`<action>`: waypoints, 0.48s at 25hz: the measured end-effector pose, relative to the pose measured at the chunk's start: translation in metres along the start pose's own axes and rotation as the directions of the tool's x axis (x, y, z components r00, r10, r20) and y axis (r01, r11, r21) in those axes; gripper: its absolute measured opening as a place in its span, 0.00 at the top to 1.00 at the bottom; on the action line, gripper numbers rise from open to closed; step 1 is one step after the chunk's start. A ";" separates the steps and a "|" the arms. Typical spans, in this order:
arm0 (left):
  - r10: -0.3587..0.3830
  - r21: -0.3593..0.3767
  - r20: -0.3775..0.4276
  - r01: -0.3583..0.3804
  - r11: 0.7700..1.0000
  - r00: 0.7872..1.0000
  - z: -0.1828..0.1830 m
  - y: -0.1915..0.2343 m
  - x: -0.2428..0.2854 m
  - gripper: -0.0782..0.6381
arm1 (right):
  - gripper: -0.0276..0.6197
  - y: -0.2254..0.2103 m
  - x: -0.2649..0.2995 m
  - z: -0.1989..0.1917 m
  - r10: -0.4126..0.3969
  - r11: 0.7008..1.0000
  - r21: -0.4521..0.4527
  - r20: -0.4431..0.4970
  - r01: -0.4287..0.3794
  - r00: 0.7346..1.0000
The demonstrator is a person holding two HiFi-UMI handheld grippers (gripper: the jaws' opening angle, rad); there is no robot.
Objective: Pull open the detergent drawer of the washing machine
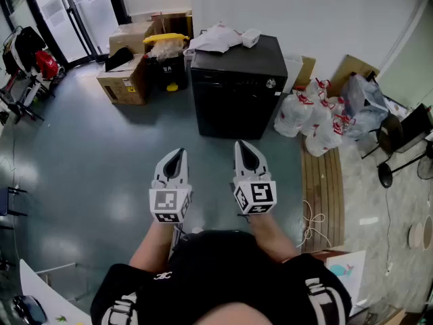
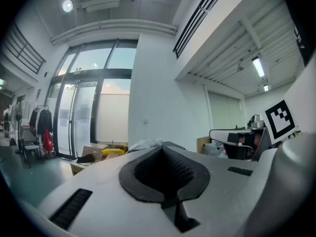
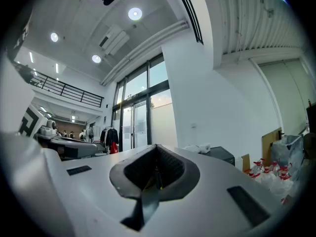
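We are standing well back from the black, box-shaped washing machine [image 1: 237,90], which is sitting against the white wall across the glossy grey-green floor [image 1: 81,161], so the approach is the step in hand. The white left gripper [image 1: 176,162] and the white right gripper [image 1: 247,156] are both pointing level in front of us, each with its jaws pressed together on nothing. The detergent drawer is not showing clearly from here; we are guessing it lies along the top front strip beside the small silver knob [image 1: 270,83]. Next we are needing to walk in, spread one gripper's jaws and hook that smooth, hard panel's edge.
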State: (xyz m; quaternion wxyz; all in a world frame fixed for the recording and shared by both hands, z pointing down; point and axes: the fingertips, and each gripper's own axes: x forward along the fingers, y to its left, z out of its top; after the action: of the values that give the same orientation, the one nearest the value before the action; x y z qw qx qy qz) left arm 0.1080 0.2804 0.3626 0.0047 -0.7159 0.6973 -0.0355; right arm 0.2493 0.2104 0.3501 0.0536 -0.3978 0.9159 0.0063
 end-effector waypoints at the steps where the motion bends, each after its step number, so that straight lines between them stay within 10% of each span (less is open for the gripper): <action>1: 0.001 -0.002 0.000 -0.001 1.000 1.000 0.000 0.003 -0.002 0.89 | 0.95 0.003 0.001 -0.002 0.001 1.000 -0.001 -0.004 -0.001 1.000; 12: 0.003 -0.022 -0.005 -0.003 1.000 1.000 -0.011 0.030 -0.005 0.89 | 0.95 0.025 0.018 -0.015 0.007 1.000 -0.014 -0.035 -0.007 0.999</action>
State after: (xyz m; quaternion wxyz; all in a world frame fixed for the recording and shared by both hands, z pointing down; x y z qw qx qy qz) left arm 0.0777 0.2853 0.3713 -0.0049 -0.7146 0.6989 -0.0295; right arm 0.2170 0.2138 0.3624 0.0347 -0.3951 0.9180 0.0060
